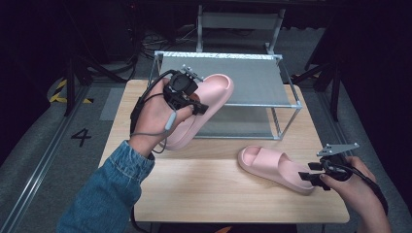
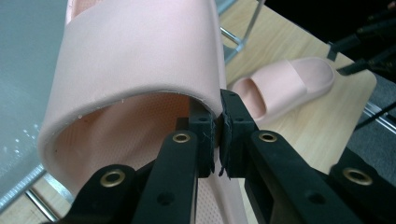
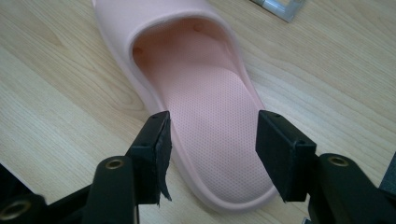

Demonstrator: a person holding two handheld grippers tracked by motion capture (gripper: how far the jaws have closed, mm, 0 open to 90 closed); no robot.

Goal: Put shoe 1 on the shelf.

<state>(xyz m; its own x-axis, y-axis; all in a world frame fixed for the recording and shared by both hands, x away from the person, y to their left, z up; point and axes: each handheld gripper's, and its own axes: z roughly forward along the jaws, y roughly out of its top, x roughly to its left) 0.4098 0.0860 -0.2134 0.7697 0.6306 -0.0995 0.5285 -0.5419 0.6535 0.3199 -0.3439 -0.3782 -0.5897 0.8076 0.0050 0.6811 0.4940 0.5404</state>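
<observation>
A pink slipper (image 1: pixel 216 90) hangs tilted in the air in front of the metal rack (image 1: pixel 290 92). My left gripper (image 1: pixel 198 108) is shut on the edge of its strap. The left gripper view shows the pads (image 2: pixel 209 140) pinching that strap rim of the held slipper (image 2: pixel 135 51). The second pink slipper (image 1: pixel 277 167) lies flat on the wooden table (image 1: pixel 218 194), toe towards the left. My right gripper (image 1: pixel 311 177) stands open at its heel. In the right gripper view the two jaws stand either side of the heel of this slipper (image 3: pixel 205 107), with no pad pressing on it.
The two-shelf metal rack with grey shelves stands at the table's far edge. A grey floor with rails and a painted number surrounds the table. Bare wood lies between the two slippers and along the near edge.
</observation>
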